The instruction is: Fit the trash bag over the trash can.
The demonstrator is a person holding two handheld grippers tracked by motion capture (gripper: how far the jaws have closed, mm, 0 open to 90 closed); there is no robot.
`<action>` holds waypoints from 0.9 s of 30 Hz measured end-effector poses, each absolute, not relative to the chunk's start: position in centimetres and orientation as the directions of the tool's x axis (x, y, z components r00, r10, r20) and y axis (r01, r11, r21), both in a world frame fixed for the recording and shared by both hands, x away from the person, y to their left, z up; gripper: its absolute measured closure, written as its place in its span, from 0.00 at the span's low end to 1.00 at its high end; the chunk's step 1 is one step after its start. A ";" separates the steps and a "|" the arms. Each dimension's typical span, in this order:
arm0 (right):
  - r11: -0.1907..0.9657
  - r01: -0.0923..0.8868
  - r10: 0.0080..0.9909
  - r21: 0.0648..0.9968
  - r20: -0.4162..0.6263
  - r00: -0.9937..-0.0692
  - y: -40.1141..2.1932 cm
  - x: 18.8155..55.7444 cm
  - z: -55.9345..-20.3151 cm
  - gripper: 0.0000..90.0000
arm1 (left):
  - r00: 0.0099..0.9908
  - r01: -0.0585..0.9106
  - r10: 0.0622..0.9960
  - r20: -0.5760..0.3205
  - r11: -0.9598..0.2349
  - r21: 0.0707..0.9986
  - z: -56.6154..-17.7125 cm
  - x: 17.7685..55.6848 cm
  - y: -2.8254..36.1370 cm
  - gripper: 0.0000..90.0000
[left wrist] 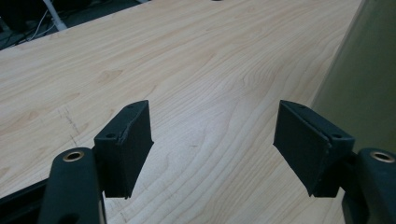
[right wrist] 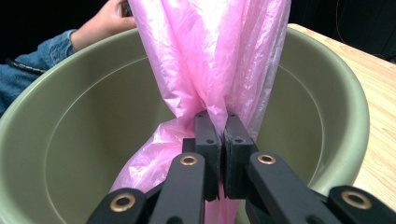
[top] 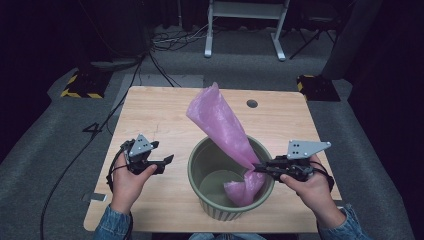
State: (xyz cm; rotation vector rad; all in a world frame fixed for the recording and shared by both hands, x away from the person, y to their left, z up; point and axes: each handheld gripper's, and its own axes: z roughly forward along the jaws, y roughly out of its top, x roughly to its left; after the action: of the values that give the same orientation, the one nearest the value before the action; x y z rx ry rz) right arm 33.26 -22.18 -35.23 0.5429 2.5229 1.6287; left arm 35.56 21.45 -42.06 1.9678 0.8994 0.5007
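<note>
A pink plastic bag (top: 223,129) rises in a loose cone out of an olive-green bin (top: 199,165) near the table's front edge; its lower end droops into the bin. My right gripper (top: 257,168) reaches over the bin's right rim and is shut on the bag's pinched middle. In the right gripper view the jaws press together on the pink bag (right wrist: 210,56) above the green bin (right wrist: 336,107). My left gripper (top: 168,161) hovers left of the bin, open and empty. In the left gripper view its fingers (left wrist: 123,147) stand wide over bare wood, the bin's wall (left wrist: 369,79) at right.
The light wooden table (top: 150,107) has a round cable hole (top: 252,103) at its back right. A black cable (top: 100,125) trails off the left edge. Yellow-and-black striped blocks (top: 80,85) and a white frame (top: 245,25) stand on the grey floor beyond.
</note>
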 end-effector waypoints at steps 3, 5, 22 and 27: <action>0.378 0.239 0.343 0.895 0.104 -0.934 -22.1 33.2 -35.2 0.97 | 0.659 0.388 0.752 -0.004 -0.335 0.859 -41.7 35.5 21.5 0.31; 0.382 0.236 0.344 0.894 0.099 -0.934 -22.1 33.1 -35.2 0.97 | 0.666 0.383 0.746 -0.010 -0.331 0.863 -41.3 35.3 21.4 0.30; 0.372 0.234 0.345 0.898 0.100 -0.933 -22.0 33.0 -35.3 0.97 | 0.785 0.267 0.619 -0.010 -0.324 0.907 -36.5 34.4 20.3 0.27; 0.370 0.230 0.348 0.900 0.095 -0.932 -21.9 32.9 -35.2 0.97 | 0.808 0.228 0.589 0.007 -0.324 0.918 -35.1 34.1 19.7 0.27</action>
State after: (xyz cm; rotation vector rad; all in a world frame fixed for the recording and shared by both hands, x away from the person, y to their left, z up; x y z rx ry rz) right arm 32.94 -21.86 -35.16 0.5319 2.5068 1.6182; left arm 34.09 19.71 -35.15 1.9044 0.6155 0.4146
